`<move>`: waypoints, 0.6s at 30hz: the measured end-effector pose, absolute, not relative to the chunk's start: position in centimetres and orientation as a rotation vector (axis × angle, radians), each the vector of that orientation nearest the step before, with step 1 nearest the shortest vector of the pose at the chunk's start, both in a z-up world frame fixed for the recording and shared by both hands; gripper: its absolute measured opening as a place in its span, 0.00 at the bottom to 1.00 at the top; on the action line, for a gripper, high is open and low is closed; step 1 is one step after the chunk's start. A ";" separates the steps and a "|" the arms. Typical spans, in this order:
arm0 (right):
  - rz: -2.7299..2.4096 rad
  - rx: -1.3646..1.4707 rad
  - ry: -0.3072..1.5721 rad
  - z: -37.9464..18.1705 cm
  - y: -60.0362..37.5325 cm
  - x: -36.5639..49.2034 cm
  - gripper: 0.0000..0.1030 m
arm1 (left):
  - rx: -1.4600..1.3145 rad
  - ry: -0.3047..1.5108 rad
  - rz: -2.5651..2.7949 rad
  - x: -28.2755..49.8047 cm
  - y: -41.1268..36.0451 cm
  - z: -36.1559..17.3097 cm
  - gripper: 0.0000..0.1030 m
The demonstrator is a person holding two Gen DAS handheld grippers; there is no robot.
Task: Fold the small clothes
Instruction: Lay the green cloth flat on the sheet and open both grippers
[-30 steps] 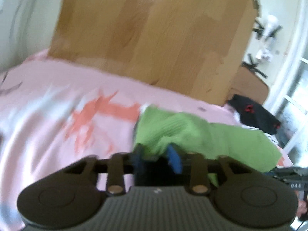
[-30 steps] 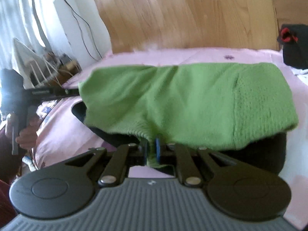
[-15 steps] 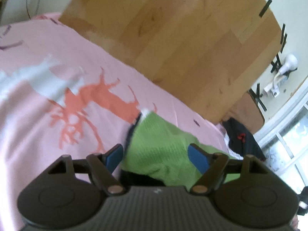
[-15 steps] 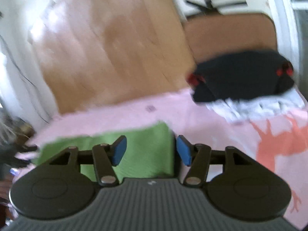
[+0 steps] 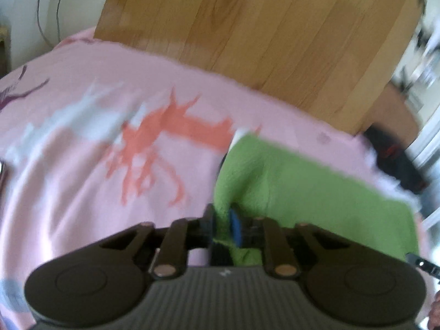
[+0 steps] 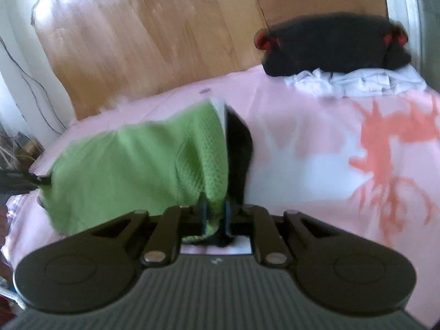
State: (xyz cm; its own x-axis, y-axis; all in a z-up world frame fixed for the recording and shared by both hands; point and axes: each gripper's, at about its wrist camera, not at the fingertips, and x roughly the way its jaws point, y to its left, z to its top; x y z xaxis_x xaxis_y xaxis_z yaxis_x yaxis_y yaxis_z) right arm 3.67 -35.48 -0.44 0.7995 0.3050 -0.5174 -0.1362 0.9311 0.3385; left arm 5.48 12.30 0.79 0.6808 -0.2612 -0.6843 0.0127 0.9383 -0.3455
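A small green knitted garment (image 5: 297,187) with a black inner side lies on the pink bedspread (image 5: 82,181). In the left wrist view my left gripper (image 5: 222,227) is closing, its blue pads pinching the garment's near left edge. In the right wrist view the same green garment (image 6: 132,170) stretches to the left, its black lining (image 6: 238,148) showing at the right edge. My right gripper (image 6: 214,217) is closing too, with the garment's near right corner pressed between its pads.
A wooden headboard (image 5: 261,33) stands behind the bed. A black cloth item with red spots (image 6: 332,44) lies on white folded laundry (image 6: 357,82) at the far right of the bed. The bedspread carries a coral deer print (image 6: 390,159). Cables hang on the left wall (image 6: 24,82).
Both grippers let go of the garment, stood open half a second ago, and have now closed on its near edge. The garment went from held up to lying on the bed.
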 end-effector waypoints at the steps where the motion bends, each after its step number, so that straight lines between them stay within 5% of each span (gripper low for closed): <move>1: 0.240 0.298 0.591 0.0 -35.6 3.4 0.18 | -0.327 0.795 -0.150 5.0 12.4 1.0 0.22; 4: 0.235 0.297 0.465 3.1 -36.5 1.8 0.34 | -0.382 0.689 -0.141 3.1 14.2 3.4 0.23; 12: 0.397 0.310 0.387 5.6 -31.6 7.1 0.34 | -0.365 0.557 -0.296 4.6 9.7 6.5 0.24; 14: 0.405 0.254 0.457 3.8 -30.1 9.3 0.31 | -0.328 0.574 -0.310 5.8 7.7 5.1 0.24; 15: 0.358 0.210 0.497 2.3 -30.1 10.9 0.22 | -0.303 0.585 -0.300 6.3 7.0 4.3 0.24; 16: 0.292 0.178 0.524 0.5 -30.8 12.6 0.00 | -0.272 0.610 -0.275 7.0 6.3 3.1 0.26; 18: 0.307 0.502 0.507 -1.9 -35.3 14.6 0.00 | -0.235 0.651 -0.229 7.9 5.7 0.8 0.25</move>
